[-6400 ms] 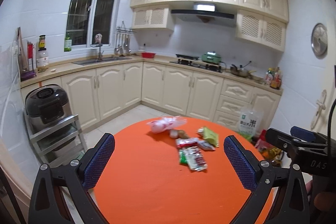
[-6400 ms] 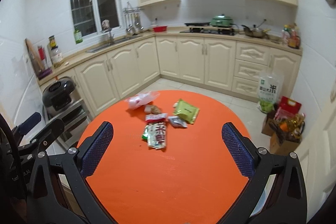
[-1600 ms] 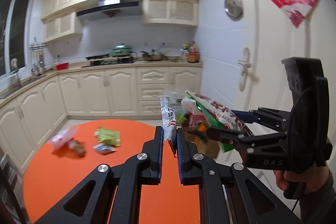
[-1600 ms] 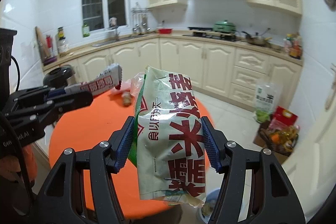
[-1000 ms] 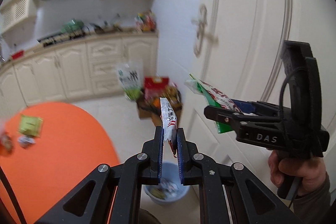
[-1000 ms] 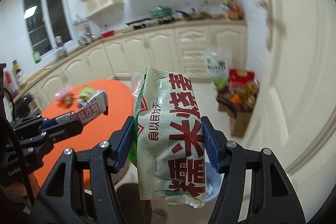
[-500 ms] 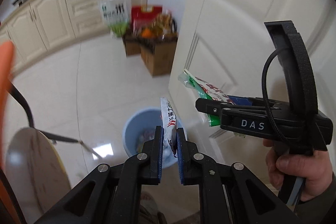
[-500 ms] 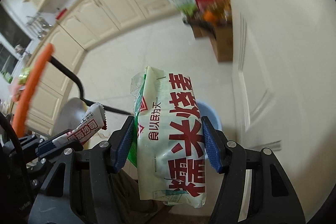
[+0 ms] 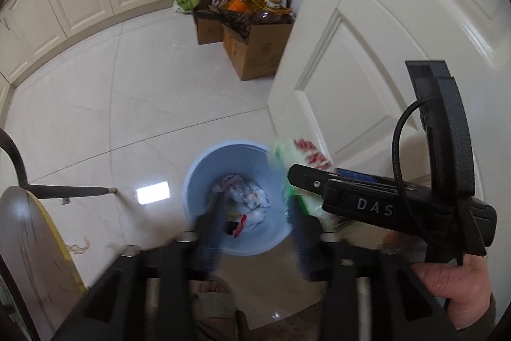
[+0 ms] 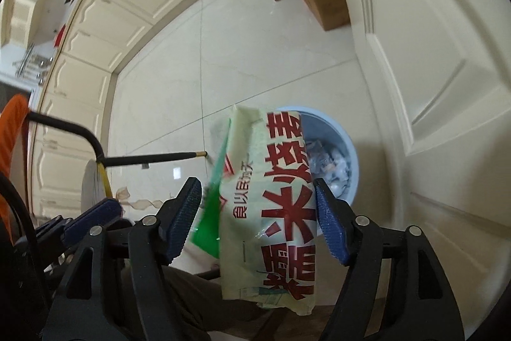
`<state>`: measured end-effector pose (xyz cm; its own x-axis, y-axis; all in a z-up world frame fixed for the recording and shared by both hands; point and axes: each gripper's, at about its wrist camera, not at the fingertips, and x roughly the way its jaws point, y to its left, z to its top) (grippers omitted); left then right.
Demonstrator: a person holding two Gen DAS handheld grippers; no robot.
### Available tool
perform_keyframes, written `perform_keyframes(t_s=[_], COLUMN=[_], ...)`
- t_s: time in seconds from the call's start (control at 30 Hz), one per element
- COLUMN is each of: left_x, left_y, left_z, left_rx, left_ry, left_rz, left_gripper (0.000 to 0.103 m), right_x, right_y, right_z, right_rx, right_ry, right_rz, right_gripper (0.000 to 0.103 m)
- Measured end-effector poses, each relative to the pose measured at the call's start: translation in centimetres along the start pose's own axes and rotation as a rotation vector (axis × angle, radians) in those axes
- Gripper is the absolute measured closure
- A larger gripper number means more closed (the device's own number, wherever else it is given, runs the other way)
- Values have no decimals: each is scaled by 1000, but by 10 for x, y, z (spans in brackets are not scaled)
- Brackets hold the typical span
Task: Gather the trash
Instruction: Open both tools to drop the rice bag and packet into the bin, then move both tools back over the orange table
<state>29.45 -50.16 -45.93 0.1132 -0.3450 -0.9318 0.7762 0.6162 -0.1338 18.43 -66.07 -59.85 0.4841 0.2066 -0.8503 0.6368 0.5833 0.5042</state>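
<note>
Left tongs sit low-centre in the left wrist view, blurred, jaws opening w/ nothing between them, right over the blue trash bin on the pale tile floor; the bin already has crumpled wrappers inside. Right tongs fill the bottom of the right wrist view, jaws opening too, and the big rice bag (cream, red characters, green edge) hangs between the pads: left pad clearly off it, right pad at its edge, so not gripped. The bag covers the left part of the bin, which shows mid-frame just beside the white door. A hand holds the right tool at lower right of the left view. Cardboard boxes stand at upper centre, well apart from the bin.
</note>
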Motion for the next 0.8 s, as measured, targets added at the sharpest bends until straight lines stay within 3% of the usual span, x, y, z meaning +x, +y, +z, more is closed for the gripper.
perform_keyframes(t_s=[0.03, 0.07, 0.2, 0.3, 0.53, 0.8], left_x=[2, 4, 6, 6, -11, -103], left_y=[2, 2, -3, -20, -34, -39], left_z=[0, 0, -4, -13, -32, -68], left_rx=[-6, -10, -12, 21, 25, 56], left_ry=[-7, -15, -40, -64, -75, -213], left_rz=[19, 35, 94, 121, 111, 51], left_gripper=[39, 34, 22, 14, 14, 14], right_x=[4, 6, 12, 11, -9, -68], right_y=[-3, -5, -13, -18, -22, 5], right_z=[1, 2, 3, 0, -8, -21], right_rx=[20, 31, 83, 126, 213, 206], right_ry=[7, 9, 13, 6, -30, -138], right_rz=[4, -3, -23, -26, 18, 101], right_gripper=[25, 12, 0, 0, 0, 0])
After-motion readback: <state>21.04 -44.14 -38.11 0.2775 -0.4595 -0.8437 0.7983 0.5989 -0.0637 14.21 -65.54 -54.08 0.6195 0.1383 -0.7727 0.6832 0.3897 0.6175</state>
